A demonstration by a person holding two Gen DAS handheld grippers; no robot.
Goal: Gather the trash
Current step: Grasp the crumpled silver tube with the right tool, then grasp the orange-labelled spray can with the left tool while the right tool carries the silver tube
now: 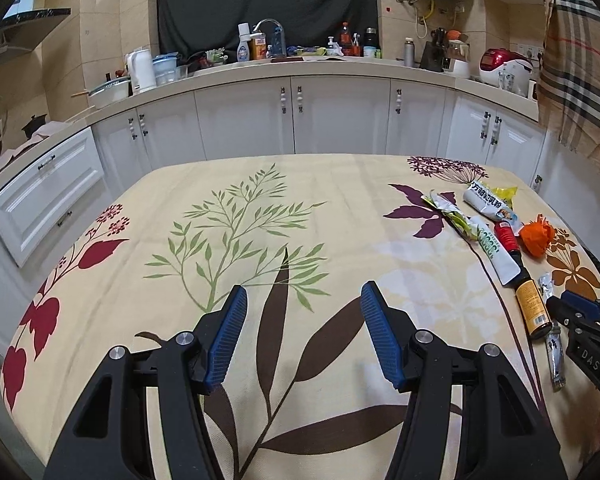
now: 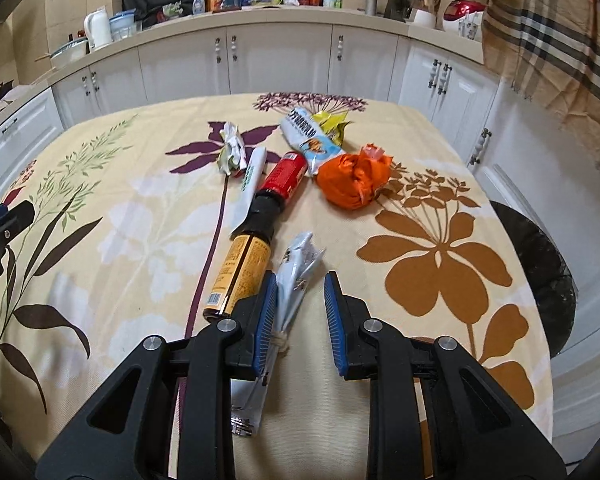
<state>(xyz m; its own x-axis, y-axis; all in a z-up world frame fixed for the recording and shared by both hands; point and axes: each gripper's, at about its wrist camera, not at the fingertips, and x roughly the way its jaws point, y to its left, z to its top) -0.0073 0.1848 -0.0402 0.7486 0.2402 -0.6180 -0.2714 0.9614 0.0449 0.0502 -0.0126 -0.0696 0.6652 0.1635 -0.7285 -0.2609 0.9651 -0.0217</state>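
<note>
The step in hand was judged to be the first pickup, with no trash yet held. The right gripper [image 2: 300,316] stood partly open, low over the near edge of the table [image 2: 100,240], straddling a silver wrapper [image 2: 296,276]. The wrapper lay against the left pad, and a clear gap remained to the right pad, so nothing was gripped. The left gripper [image 1: 304,336] was wide open and empty, above bare cloth well apart from the trash.

The remaining trash lay in a loose cluster beyond the wrapper:
- a dark bottle [image 2: 256,236] with a red cap, on its side, just beside the wrapper;
- an orange bag [image 2: 352,180], crumpled;
- a white sachet [image 2: 252,184];
- a green wrapper [image 2: 232,148];
- a blue-white pouch [image 2: 312,140] over a yellow wrapper [image 2: 332,124].

A black-lined bin [image 2: 540,276] stood at the table's right edge.

The next move called for closing on the wrapper alone, without nudging the bottle, then lifting and carrying it right to the bin.
</note>
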